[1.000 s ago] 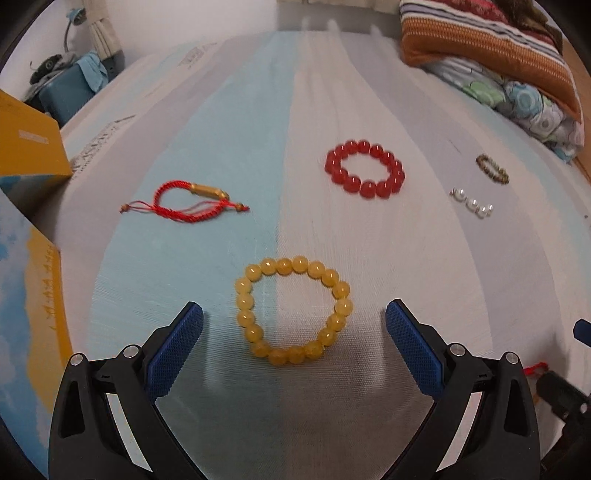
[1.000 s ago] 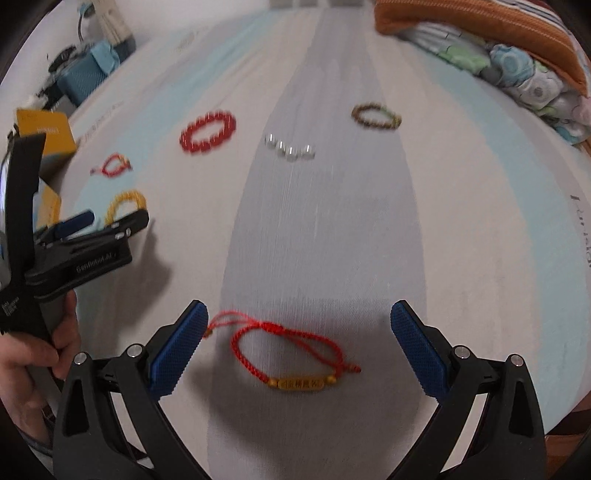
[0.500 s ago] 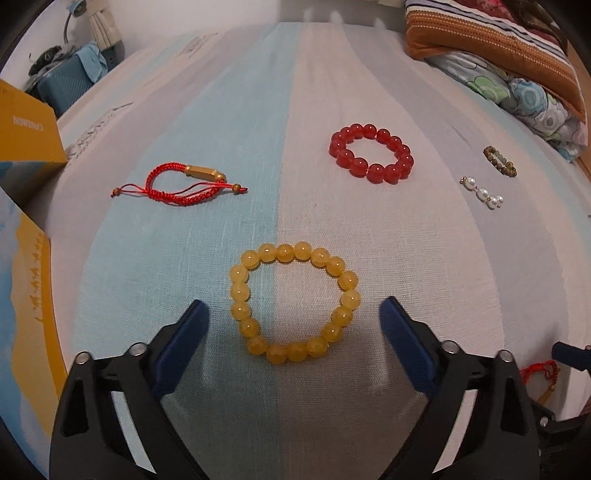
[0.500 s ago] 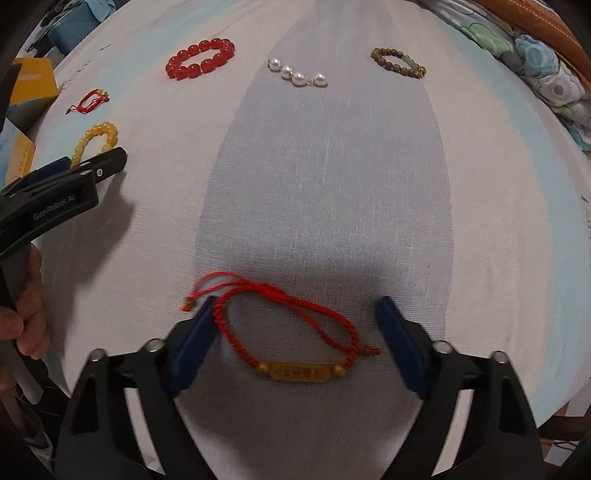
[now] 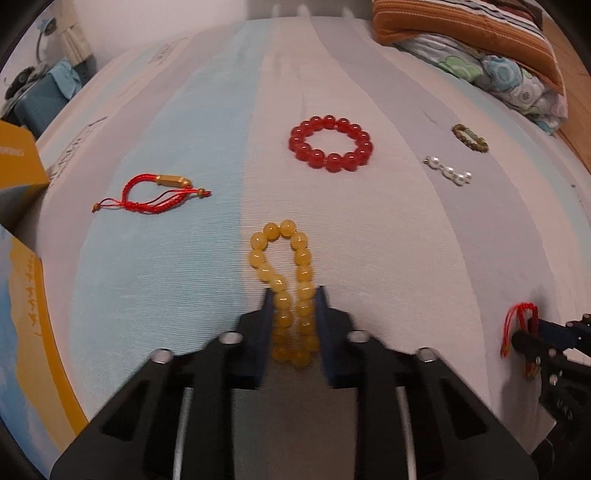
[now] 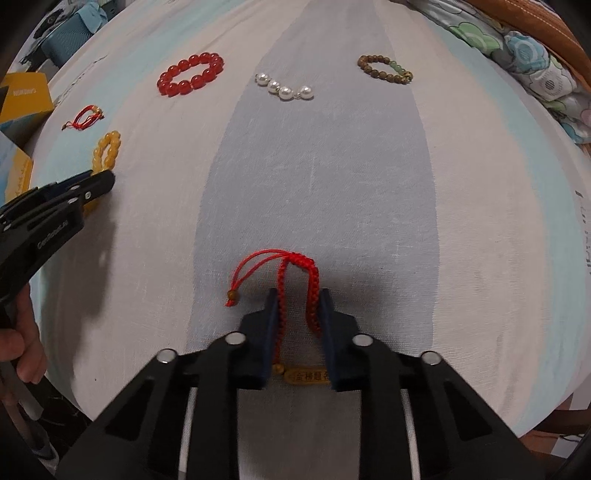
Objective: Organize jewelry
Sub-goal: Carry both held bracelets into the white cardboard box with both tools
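Striped bedding (image 5: 207, 155) in pale blue, cream and grey covers the work surface, with a folded orange-striped blanket (image 5: 465, 33) at its far edge and a yellow box (image 5: 20, 155) off to the left.

Left gripper (image 5: 293, 295): jaws pressed in on the yellow bead bracelet (image 5: 282, 258), which is squeezed from a ring into a narrow loop, its far end lying free on the cloth beyond the fingertips. Right gripper (image 6: 297, 295): jaws pinching the red cord bracelet (image 6: 295, 280) on both braided sides, its gold tag sitting between the finger bases and its knotted tail hanging loose to the left.

Taking the yellow bead bracelet as reference: a second red cord bracelet (image 5: 155, 190) lies beyond it to the left, the red bead bracelet (image 5: 331, 144) beyond it to the right, and the pearl strand (image 5: 448, 170) and the brown bead bracelet (image 5: 470, 137) farther right again. All four sit apart and untouched.

Risks, as judged from this position:
- Round, smooth beads held only by side pressure may roll out of the pads on lifting — the bracelet could drop or spring open.
- The thin cord offers little bulk to bite; it may slide through, especially with the tag's weight hanging behind the grip.
- The loose tail may drag on the cloth.
- Pads sit close to the fabric — a pinch of sheet could come up with either piece.

No container destination is confirmed in view.
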The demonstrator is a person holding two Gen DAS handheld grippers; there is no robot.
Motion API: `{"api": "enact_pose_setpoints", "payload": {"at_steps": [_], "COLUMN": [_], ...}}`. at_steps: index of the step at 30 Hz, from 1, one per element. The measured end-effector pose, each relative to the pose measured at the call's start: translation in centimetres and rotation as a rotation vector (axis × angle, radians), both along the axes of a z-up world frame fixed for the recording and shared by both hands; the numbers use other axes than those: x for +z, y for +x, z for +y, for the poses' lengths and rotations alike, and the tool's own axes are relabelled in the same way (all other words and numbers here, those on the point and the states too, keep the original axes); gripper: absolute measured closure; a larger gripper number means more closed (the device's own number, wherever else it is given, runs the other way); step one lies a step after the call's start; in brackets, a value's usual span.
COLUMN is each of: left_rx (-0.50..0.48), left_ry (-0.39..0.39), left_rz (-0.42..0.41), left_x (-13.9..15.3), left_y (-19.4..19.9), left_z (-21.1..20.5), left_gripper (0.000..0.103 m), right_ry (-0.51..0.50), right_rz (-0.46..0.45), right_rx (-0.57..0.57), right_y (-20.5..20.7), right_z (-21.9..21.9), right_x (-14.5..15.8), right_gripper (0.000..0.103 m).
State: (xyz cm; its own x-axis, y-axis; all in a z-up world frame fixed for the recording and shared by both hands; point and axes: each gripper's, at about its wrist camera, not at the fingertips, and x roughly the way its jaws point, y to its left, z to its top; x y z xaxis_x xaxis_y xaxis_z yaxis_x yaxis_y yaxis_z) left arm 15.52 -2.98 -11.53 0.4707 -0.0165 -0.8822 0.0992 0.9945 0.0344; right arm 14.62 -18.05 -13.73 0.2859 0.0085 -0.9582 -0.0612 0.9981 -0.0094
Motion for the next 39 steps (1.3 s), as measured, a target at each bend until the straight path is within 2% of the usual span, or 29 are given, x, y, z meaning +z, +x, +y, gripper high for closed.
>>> {"api": "enact_pose_setpoints", "payload": {"at_steps": [1,7,19,28,39], "left_rx": [0.000,0.018,0.025,0.012,0.031], "left_ry": [-0.008,-0.063,-0.088,-0.112,-0.123], "left_rz": [-0.001,-0.006,-0.041,-0.092,-0.149], "left_x": [0.1,0.7,2.5,4.9,7.8], "left_y": [0.0,-0.1,-0.5,-1.3,-2.4], "left_z": [0.0,0.4,-0.2,-0.5,0.6], "left_gripper": [0.094,0.094,0.094,0.094,0.094], "right_ry": [-0.005,-0.001,-0.002,0.003,-0.017], "right_rz": [-0.004,-0.035,-0.125,-0.203,-0.274], "right_rx": [-0.006,-0.049,-0.111,-0.141,-0.128], "right_y": [0.1,0.2,-0.5,1.0,1.5], "right_z": [-0.1,-0.6,-0.7,-1.8,0.5], "right_x": [0.1,0.9,2.9,4.0,6.0], "right_gripper": [0.094,0.095,0.095,0.095,0.095]}}
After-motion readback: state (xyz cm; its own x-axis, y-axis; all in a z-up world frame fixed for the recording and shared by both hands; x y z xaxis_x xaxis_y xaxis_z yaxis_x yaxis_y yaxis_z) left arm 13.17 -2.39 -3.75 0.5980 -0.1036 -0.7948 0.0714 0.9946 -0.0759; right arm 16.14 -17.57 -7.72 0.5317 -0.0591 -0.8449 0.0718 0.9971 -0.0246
